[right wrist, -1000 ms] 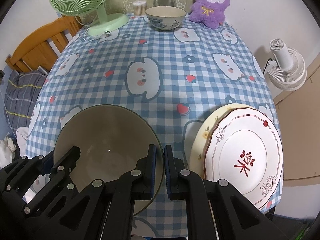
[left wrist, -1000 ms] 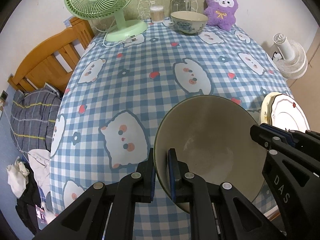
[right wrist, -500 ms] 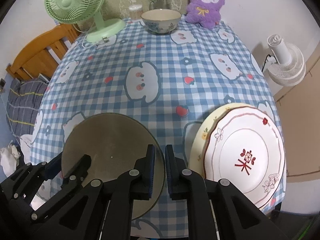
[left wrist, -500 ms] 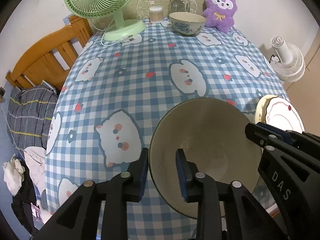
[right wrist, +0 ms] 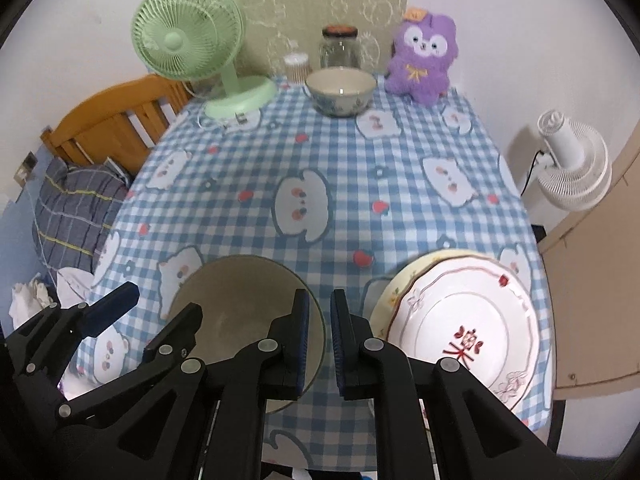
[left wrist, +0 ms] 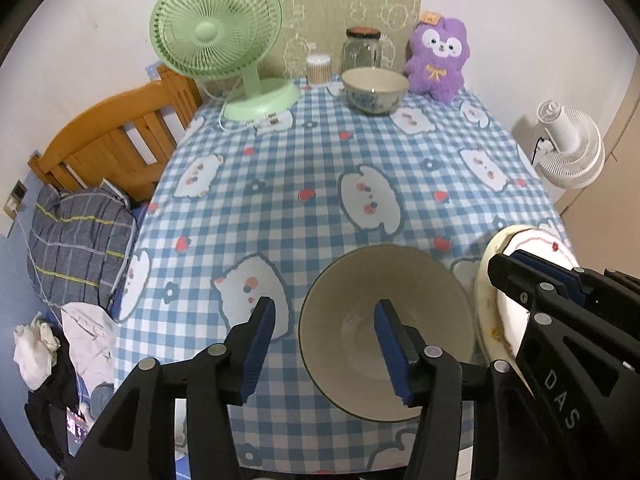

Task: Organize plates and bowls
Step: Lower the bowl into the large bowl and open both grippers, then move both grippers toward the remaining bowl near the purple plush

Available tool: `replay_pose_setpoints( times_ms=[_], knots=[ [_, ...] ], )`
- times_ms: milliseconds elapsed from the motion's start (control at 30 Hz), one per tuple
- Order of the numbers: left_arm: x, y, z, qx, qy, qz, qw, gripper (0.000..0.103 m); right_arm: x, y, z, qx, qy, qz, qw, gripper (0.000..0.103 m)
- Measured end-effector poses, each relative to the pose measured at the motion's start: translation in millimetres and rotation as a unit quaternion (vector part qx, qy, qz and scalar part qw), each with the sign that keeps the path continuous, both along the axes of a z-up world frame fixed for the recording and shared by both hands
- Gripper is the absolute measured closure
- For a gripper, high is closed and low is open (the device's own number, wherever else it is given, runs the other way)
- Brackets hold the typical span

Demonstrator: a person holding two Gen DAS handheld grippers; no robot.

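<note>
A counter (left wrist: 280, 208) draped in a blue checked cloth with cartoon animals stood against a white wall, a wooden bed frame (left wrist: 116, 140) to its left. Along the far edge sat a green desk fan (left wrist: 224, 40), a cotton-swab tub (left wrist: 319, 69), a glass jar (left wrist: 361, 49), a patterned bowl (left wrist: 375, 90) and a purple plush toy (left wrist: 438, 60). A white fan (left wrist: 570, 148) stood off to the right.

At the near edge rested a wide beige bowl (left wrist: 384, 332), upright on the cloth. Just right of it lay two stacked plates (right wrist: 464, 328), the upper one white with a red motif.

The left claw (left wrist: 324, 344) had just been opening; its jaws stood apart, straddling the bowl's left rim without pressing it. The right claw (right wrist: 320, 340) hung above the gap between bowl and plates, jaws narrowed almost together and gripping nothing.
</note>
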State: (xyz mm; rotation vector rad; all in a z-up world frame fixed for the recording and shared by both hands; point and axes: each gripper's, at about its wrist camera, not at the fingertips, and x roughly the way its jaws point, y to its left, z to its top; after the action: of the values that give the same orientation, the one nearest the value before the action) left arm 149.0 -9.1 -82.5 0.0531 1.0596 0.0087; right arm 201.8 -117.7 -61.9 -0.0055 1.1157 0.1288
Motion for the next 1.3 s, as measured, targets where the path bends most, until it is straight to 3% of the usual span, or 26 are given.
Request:
replay_pose_setpoints(
  times_ms=[433,500,533,567,733,867,1067,1300],
  knots=[
    [-3,-11,59,-0.012,-0.058,-0.009,0.9982,0.038,-3,-4,62,0.004,-0.055,0.009,0.998,0.088],
    [2,-10,65,-0.017,-0.061,-0.015,0.9979,0.038,0,-4,69,0.001,-0.061,-0.004,0.998,0.072],
    [5,-9,68,-0.021,-0.064,-0.019,0.9976,0.038,0,-4,72,0.004,-0.068,-0.011,0.998,0.049],
    [7,-8,71,-0.024,-0.067,-0.022,0.9972,0.037,0,-5,76,0.008,-0.080,-0.018,0.997,0.038],
    [17,-4,81,-0.027,-0.077,-0.037,0.9960,0.035,6,-1,89,0.001,-0.099,-0.043,0.994,0.037],
    [27,-4,87,-0.019,-0.086,-0.044,0.9951,0.033,15,-1,94,0.001,-0.101,-0.058,0.993,0.029],
    [44,-9,95,-0.013,-0.096,-0.045,0.9943,0.027,32,-5,101,-0.001,-0.113,-0.060,0.992,0.020],
    [72,-20,109,-0.013,-0.112,-0.025,0.9933,0.021,63,-18,112,0.015,-0.128,-0.052,0.990,0.018]
  ],
)
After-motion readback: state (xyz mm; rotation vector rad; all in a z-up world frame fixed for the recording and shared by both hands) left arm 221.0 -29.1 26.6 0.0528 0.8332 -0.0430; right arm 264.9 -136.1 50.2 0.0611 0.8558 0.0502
